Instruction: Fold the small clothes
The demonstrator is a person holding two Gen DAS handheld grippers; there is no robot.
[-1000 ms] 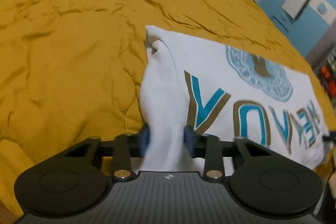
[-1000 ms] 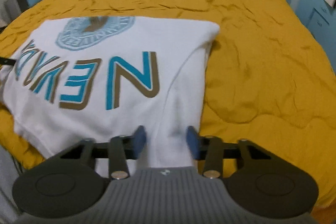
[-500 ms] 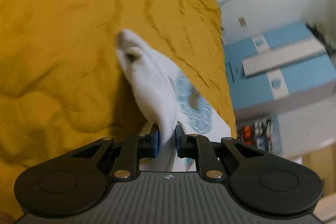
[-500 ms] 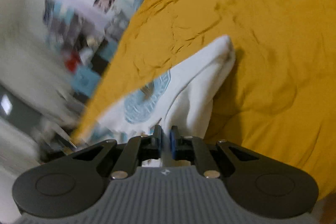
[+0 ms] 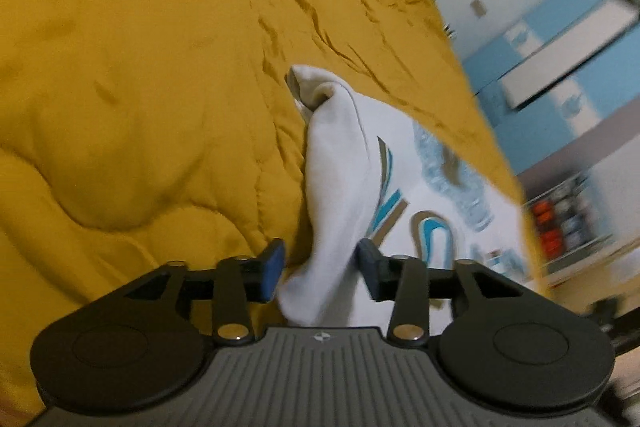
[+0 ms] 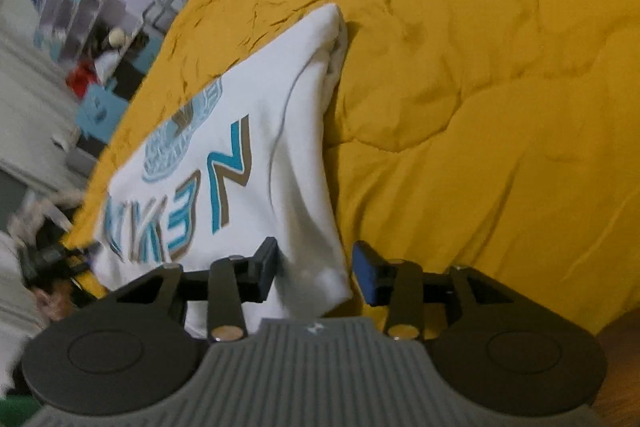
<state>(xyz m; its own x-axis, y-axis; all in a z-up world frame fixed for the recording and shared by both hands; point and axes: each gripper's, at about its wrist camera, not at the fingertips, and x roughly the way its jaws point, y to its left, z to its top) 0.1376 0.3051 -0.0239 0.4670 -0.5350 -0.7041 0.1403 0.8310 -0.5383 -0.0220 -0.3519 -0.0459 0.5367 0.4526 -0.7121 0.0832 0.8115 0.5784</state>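
So both grippers just let go: the left gripper (image 5: 320, 269) has been opening its jaws in the last half second and the blue pads now stand apart on either side of the folded-in sleeve edge of the white cotton sweatshirt with teal-and-tan lettering and a round teal crest (image 5: 340, 187), cloth between them but not squeezed, and the right gripper (image 6: 316, 271) has done the same, its fingers (image 6: 366, 277) released around the near corner of the same sweatshirt (image 6: 260, 163) on the other side. The shirt is lying on the rumpled mustard-yellow quilted bedspread (image 5: 140, 87) with both side edges turned in over the front, print still facing up. Half a second back both sets of pads were clenched tight on that fabric with the cloth pulled up into a ridge, and a second back they sat open over the shirt lying flat, so my read is that's one pinch-shift-release cycle done on each side. The left fold looks a bit lumpy up at its far end, might want smoothing. Next I'd guess comes folding it across its length, since it's still a long strip
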